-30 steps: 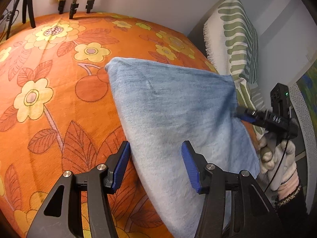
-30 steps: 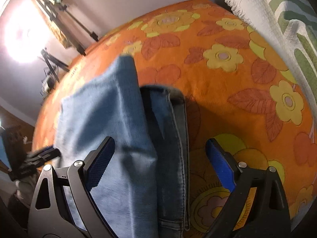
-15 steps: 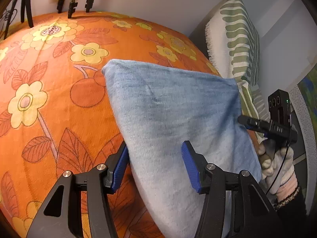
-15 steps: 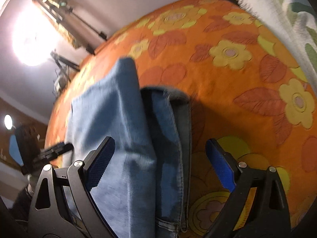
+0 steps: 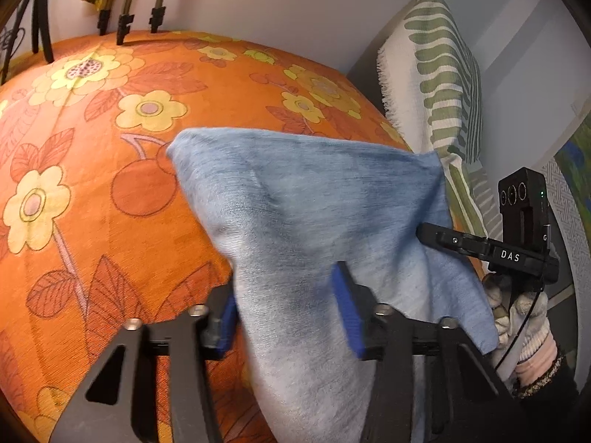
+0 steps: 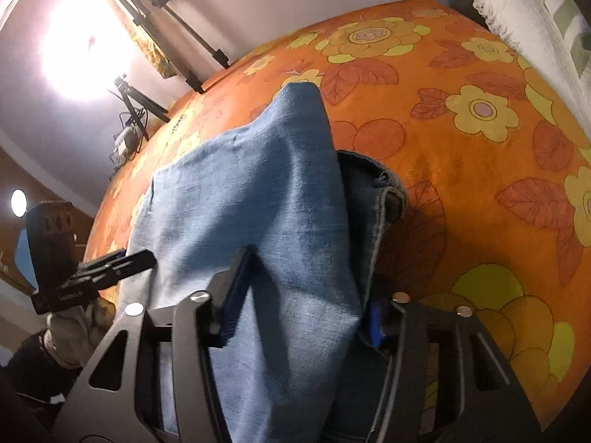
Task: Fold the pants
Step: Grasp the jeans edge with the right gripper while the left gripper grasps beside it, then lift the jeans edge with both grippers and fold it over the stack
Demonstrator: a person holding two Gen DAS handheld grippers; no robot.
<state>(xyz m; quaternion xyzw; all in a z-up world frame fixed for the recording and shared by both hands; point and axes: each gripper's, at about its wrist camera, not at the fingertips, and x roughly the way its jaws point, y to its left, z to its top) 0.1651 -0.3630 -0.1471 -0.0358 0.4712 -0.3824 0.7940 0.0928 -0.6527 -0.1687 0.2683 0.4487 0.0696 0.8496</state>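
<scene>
"DAS" in white on the right gripper [image 5: 424, 230] black side rail. Left gripper [image 6: 147, 256] rail lettering is too blurred to read.

Blue pants [image 5: 314, 199], orange floral bedspread [image 5: 92, 155]

The pants [image 5: 314, 214], of light blue denim, were folded over into a thick pad, and its top layer was lifted into a tented peak above the orange flowered bedspread [image 5: 110, 184]. Beneath that layer, darker folded denim with a stitched hem was seen lying flat.
</scene>
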